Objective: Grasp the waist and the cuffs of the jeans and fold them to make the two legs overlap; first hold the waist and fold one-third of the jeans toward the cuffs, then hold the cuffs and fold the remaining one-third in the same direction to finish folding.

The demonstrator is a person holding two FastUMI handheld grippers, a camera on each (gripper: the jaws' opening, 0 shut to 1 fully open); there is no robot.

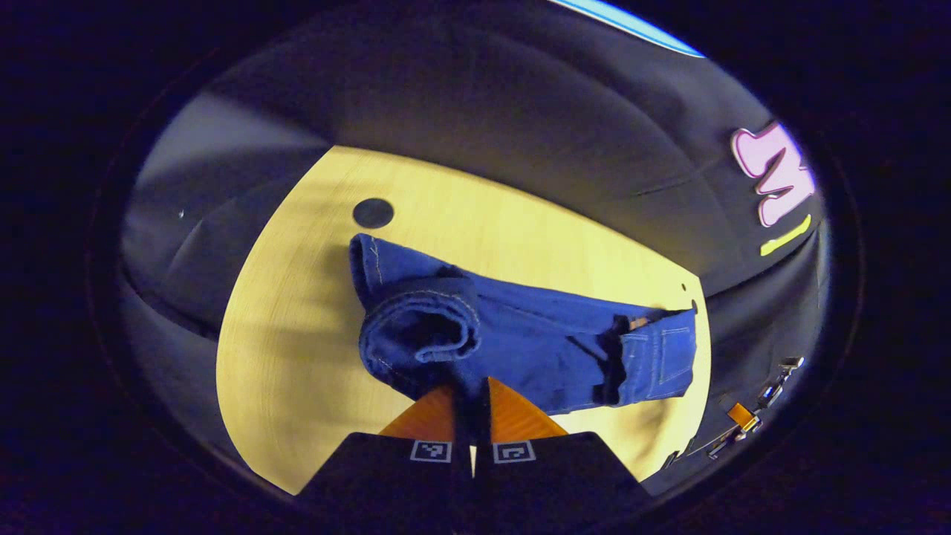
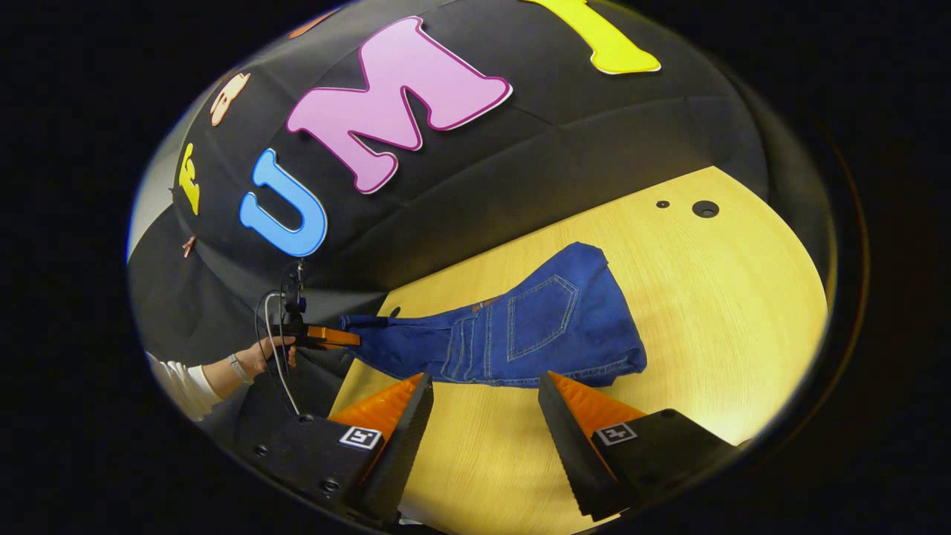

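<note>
Lying across the pale yellow wooden tabletop (image 1: 297, 297), the dark blue denim jeans (image 1: 520, 342) are stretching from the cuffs at one side to the waist beside the opposite edge. The left gripper (image 1: 472, 390) is clamping the bunched leg cuffs (image 1: 420, 334) with both fingers pressed together on the fabric. The left gripper view is showing the rolled hem openings close up, and the right gripper (image 1: 750, 416) well beyond the far edge of the surface. The right gripper view is showing the jeans (image 2: 520, 327) from the waist end, with the stitched back pocket (image 2: 542, 312) facing up. The right gripper (image 2: 483, 409) is hovering with jaws spread wide, near the waist but not touching it. A hand (image 2: 260, 357) in a white sleeve (image 2: 182, 386) is holding the left gripper (image 2: 327, 336) at the far edge of the surface (image 2: 728, 297).
</note>
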